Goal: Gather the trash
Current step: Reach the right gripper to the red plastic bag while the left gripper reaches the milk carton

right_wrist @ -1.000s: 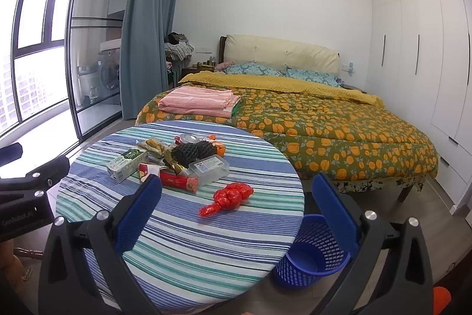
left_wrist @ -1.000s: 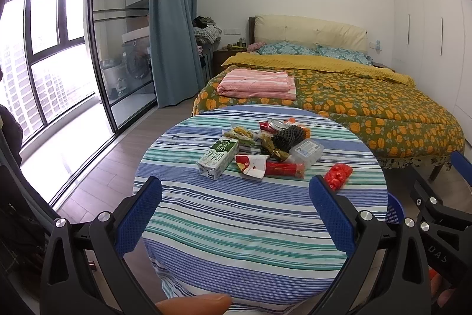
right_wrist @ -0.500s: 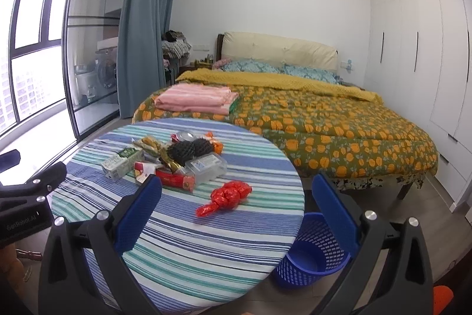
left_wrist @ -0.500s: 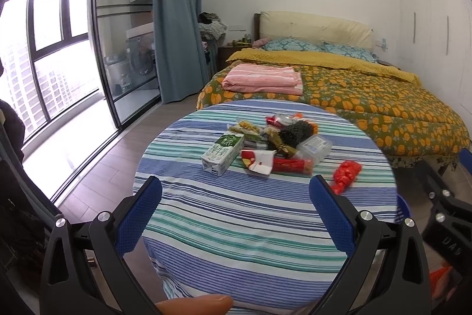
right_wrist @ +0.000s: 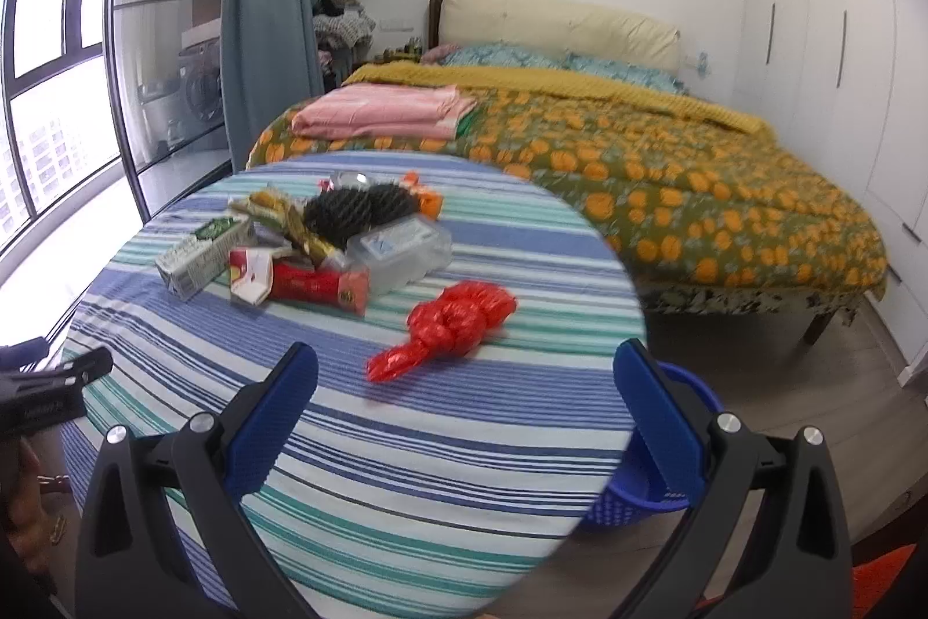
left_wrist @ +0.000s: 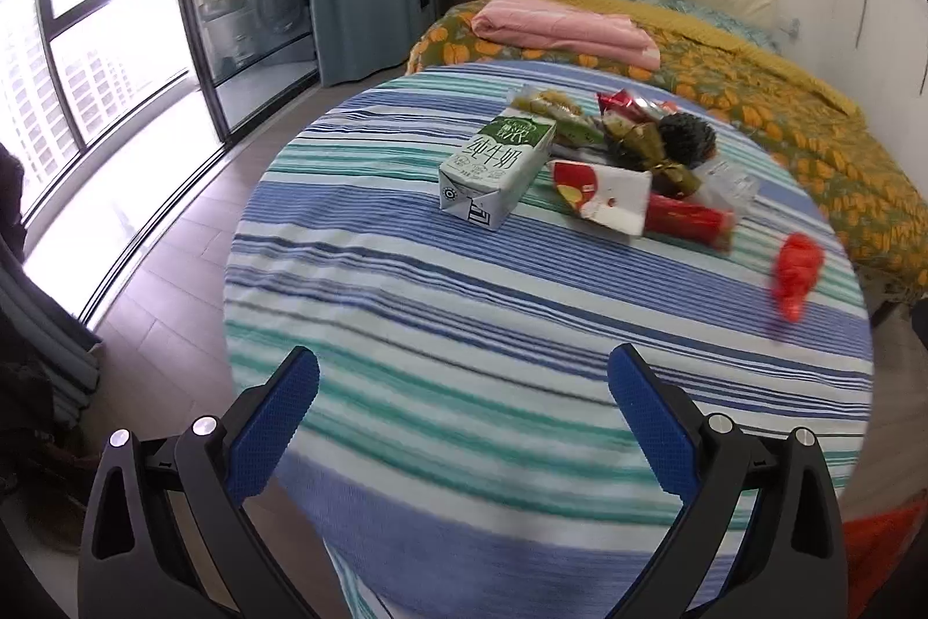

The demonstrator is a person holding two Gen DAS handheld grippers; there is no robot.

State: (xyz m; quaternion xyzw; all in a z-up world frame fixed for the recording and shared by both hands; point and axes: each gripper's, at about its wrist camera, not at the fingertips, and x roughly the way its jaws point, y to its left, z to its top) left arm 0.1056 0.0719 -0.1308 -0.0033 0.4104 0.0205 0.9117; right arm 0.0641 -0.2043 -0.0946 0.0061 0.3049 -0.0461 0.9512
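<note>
A round table with a striped cloth (left_wrist: 464,340) (right_wrist: 359,422) carries a pile of trash. In it are a green-and-white milk carton (left_wrist: 496,166) (right_wrist: 203,253), a red-and-white snack box (left_wrist: 603,195), a red packet (right_wrist: 319,285), a clear plastic box (right_wrist: 400,248), black netting (right_wrist: 359,207) and wrappers. A crumpled red plastic bag (right_wrist: 452,323) (left_wrist: 797,271) lies apart, nearer the right edge. My left gripper (left_wrist: 464,416) is open and empty over the table's near side. My right gripper (right_wrist: 464,416) is open and empty just short of the red bag.
A blue mesh basket (right_wrist: 655,491) stands on the floor at the table's right. A bed with an orange-patterned cover (right_wrist: 667,189) and folded pink blankets (right_wrist: 377,111) lies behind. Glass doors (left_wrist: 249,10) and a curtain are at the left.
Both grippers have moved forward and tilted down toward the table. The trash looks larger and closer in both views. Both stay open.
</note>
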